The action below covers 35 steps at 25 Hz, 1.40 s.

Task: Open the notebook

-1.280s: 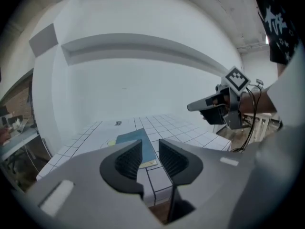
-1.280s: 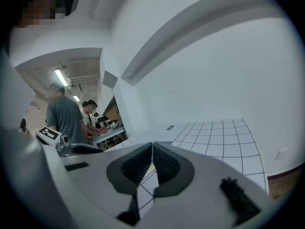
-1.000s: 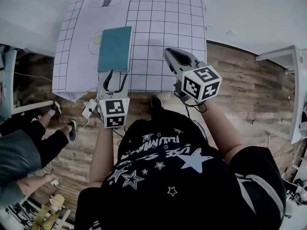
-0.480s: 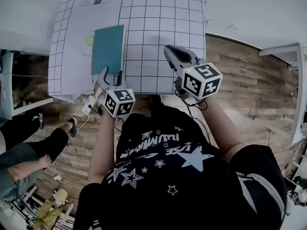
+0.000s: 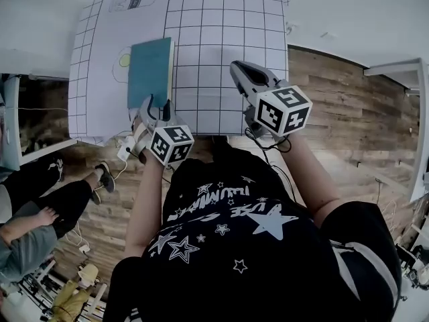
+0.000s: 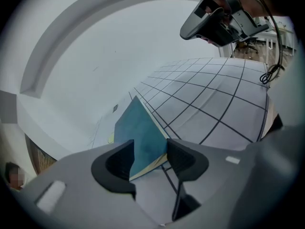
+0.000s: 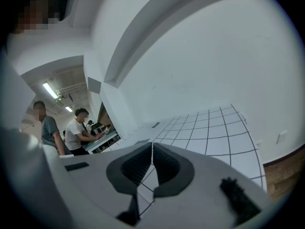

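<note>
One worktop (image 5: 90, 79), white, covered by one grid sheet (image 5: 228, 45). Wood floor (image 5: 335, 133) on the near side and to the right of it. Two people (image 7: 78, 128) in the background of the right gripper view, off to the left, by a desk.

One notebook (image 5: 150, 71), teal cover, closed, lying flat on the left part of the sheet, long side running away from the person.

Two tongs. Left tongs (image 5: 158, 104) point down at the notebook's near edge. Jaws are released and spread, have just been closing a little, and the notebook's near corner shows between them; no pad clearly presses on it. Right tongs (image 7: 152, 152) hang over bare grid to the right, well apart from the notebook, clenched with nothing inside.

Two marker cubes, one per tongs: left (image 5: 171, 144), right (image 5: 284, 111).
</note>
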Available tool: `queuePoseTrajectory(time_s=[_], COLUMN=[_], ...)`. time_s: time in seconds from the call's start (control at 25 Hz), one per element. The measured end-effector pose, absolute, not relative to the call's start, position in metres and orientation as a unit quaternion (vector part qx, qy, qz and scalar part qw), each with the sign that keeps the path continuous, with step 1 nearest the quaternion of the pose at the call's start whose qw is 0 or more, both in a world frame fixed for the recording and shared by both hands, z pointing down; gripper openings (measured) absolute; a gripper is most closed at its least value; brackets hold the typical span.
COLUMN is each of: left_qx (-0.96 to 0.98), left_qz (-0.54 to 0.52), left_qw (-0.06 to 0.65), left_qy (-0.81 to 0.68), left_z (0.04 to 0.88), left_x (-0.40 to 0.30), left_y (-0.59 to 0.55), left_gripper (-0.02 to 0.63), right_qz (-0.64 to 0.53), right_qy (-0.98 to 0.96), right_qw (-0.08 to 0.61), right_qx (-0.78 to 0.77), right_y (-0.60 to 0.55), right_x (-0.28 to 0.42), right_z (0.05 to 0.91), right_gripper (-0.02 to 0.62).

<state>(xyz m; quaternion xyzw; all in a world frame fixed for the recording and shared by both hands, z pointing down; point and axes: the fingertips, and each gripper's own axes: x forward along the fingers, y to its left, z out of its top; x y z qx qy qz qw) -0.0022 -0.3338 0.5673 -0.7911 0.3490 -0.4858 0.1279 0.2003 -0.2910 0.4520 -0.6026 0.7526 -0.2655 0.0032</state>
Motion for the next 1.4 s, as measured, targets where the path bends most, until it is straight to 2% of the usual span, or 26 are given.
queuePoseTrajectory(time_s=[0.12, 0.36, 0.48, 0.6, 0.96, 1.12, 1.4], left_qx=[-0.787, -0.757, -0.762, -0.787, -0.865, -0.874, -0.865], left_qz=[-0.497, -0.547, -0.537, -0.504, -0.308, -0.274, -0.289], left_qw=[0.123, 0.156, 0.153, 0.111, -0.134, -0.143, -0.153], left_qy=[0.345, 0.322, 0.327, 0.339, 0.373, 0.376, 0.38], left_z=[0.571, 0.575, 0.564, 0.548, 0.477, 0.465, 0.489], left_x=[-0.003, 0.0, -0.001, -0.006, -0.055, -0.092, -0.155], left_y=[-0.334, -0.333, -0.336, -0.339, -0.372, -0.398, -0.438], left_gripper=[0.216, 0.088, 0.052, 0.048, 0.048, 0.048, 0.069], right_qz=[-0.267, -0.269, -0.269, -0.27, -0.25, -0.245, -0.233], right_qy=[0.753, 0.753, 0.753, 0.754, 0.755, 0.754, 0.747], right_qw=[0.004, 0.009, 0.011, 0.01, 0.008, 0.002, -0.006], right_qx=[-0.602, -0.6, -0.6, -0.599, -0.606, -0.61, -0.623], right_y=[-0.292, -0.296, -0.298, -0.301, -0.328, -0.343, -0.378], right_x=[0.2, 0.199, 0.199, 0.198, 0.171, 0.15, 0.109], right_z=[0.452, 0.451, 0.451, 0.45, 0.428, 0.422, 0.413], right_gripper=[0.018, 0.018, 0.018, 0.018, 0.018, 0.018, 0.018])
